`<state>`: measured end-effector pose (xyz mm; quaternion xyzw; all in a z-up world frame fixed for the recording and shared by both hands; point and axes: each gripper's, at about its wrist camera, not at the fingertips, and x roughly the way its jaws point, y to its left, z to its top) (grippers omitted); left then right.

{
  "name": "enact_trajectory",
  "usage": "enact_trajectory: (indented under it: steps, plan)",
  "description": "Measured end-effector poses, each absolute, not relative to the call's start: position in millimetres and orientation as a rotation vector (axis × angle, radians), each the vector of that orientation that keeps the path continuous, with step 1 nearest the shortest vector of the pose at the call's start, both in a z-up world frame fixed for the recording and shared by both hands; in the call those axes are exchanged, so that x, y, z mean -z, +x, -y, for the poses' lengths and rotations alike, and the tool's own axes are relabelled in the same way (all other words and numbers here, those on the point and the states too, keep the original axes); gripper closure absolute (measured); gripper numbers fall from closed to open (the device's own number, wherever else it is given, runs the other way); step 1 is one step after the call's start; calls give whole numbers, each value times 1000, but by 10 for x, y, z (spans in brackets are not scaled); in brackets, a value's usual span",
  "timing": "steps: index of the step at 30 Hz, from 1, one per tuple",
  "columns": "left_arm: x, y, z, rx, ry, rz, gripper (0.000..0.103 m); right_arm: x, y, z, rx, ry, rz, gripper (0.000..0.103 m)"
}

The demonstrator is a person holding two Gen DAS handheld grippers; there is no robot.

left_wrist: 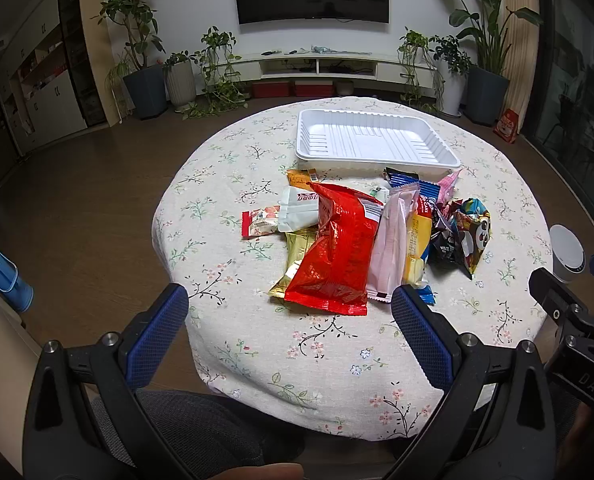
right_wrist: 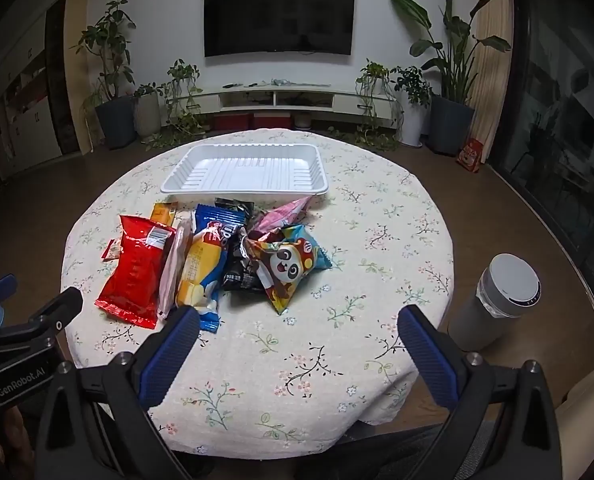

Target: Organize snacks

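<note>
A heap of snack packets lies mid-table: a big red bag [left_wrist: 337,248] [right_wrist: 137,268], a pink packet [left_wrist: 389,248], a yellow-and-blue packet [right_wrist: 199,272], a panda packet [left_wrist: 471,236] [right_wrist: 287,266], and several smaller ones. An empty white plastic tray [left_wrist: 373,138] [right_wrist: 249,170] sits beyond the heap. My left gripper [left_wrist: 291,306] is open and empty, above the table's near edge, just short of the red bag. My right gripper [right_wrist: 299,326] is open and empty, over the near cloth in front of the panda packet.
The round table has a floral cloth [left_wrist: 329,368] [right_wrist: 377,220]. A grey-white cylinder [right_wrist: 497,300] [left_wrist: 568,254] stands off the table's right side. A blue bottle [left_wrist: 1,276] stands on the floor at left. Beyond are potted plants, a TV and a low cabinet.
</note>
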<state>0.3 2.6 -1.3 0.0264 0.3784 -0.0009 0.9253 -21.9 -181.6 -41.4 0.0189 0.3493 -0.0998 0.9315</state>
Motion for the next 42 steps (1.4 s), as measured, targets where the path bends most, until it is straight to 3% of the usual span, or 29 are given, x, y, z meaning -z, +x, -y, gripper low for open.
enact_trajectory:
  steps: [42]
  plan:
    - [10,4,-4,2,60,-777,0,436,-213,1824,206,33,-714,2]
